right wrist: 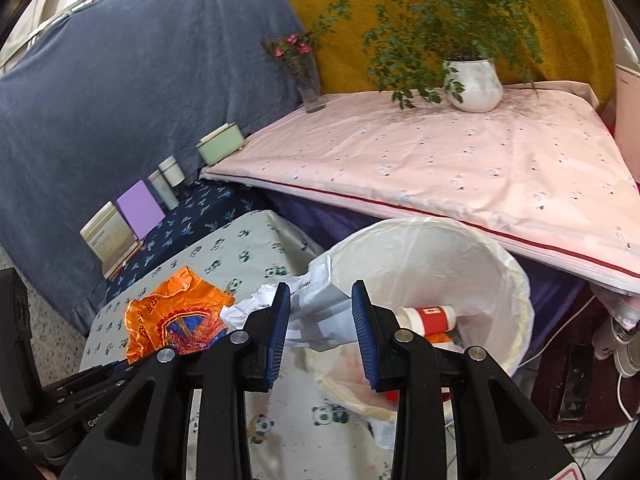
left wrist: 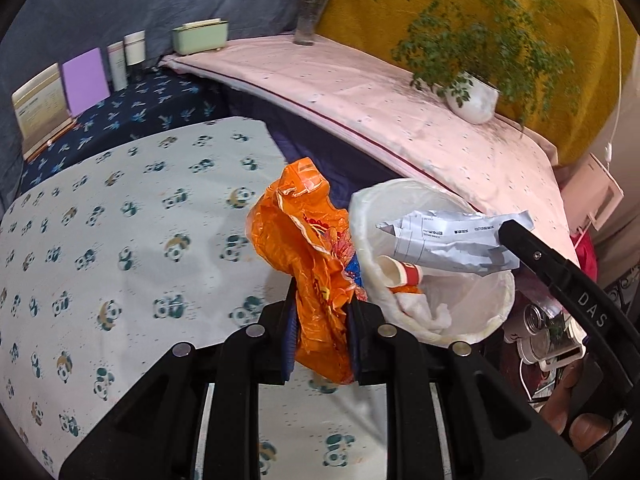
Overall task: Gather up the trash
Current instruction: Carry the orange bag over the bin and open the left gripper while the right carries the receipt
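Note:
My left gripper (left wrist: 322, 300) is shut on a crumpled orange plastic wrapper (left wrist: 308, 240), held above the panda-print table beside the bin's rim. My right gripper (right wrist: 321, 300) is shut on a crumpled white printed paper (right wrist: 320, 312), which hangs over the near rim of the white-lined trash bin (right wrist: 516, 280). In the left wrist view the same paper (left wrist: 448, 240) juts over the bin (left wrist: 496, 312) from the right gripper's finger (left wrist: 532, 248). A red-and-white paper cup (right wrist: 428, 316) and white tissue (left wrist: 424, 308) lie inside the bin. The orange wrapper (right wrist: 172, 320) shows left of the right gripper.
The panda-print tablecloth (left wrist: 120, 240) spreads left and below. Behind it a pink-covered surface (right wrist: 440, 160) carries a white potted plant (right wrist: 474, 84) and a glass flower vase (right wrist: 308, 80). A green box (right wrist: 220, 146), white jars and cards line the blue backdrop. Cables and clutter lie right of the bin.

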Tool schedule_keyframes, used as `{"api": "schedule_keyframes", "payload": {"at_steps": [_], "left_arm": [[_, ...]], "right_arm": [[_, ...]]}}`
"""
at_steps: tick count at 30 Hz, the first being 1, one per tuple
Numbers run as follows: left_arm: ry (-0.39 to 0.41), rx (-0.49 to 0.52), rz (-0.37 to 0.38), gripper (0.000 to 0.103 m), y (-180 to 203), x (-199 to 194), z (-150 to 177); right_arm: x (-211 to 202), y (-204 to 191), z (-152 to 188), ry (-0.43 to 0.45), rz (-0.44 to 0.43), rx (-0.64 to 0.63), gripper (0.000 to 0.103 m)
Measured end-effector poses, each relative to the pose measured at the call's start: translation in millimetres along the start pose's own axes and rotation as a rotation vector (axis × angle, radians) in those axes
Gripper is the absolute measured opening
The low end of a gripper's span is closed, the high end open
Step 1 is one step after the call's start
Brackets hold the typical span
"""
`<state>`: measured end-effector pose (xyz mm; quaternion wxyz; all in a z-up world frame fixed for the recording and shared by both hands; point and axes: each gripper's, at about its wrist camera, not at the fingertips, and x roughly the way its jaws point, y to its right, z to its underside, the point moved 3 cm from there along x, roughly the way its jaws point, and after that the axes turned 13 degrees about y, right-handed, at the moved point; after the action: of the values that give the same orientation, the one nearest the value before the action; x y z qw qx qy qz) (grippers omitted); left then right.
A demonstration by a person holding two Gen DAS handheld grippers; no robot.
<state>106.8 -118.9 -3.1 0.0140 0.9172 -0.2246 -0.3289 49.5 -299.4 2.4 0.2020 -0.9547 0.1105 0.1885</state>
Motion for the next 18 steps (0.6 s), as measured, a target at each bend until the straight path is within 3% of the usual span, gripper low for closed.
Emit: {"api": "schedule_keyframes", "payload": {"at_steps": [18], "left_arm": [[-0.041,0.107,0.147,0.02,88.2,36.5,-3.2]], "right_arm": [[-20.4,79.6,-13.4,0.052,0.126,0.086,0.03]]}}
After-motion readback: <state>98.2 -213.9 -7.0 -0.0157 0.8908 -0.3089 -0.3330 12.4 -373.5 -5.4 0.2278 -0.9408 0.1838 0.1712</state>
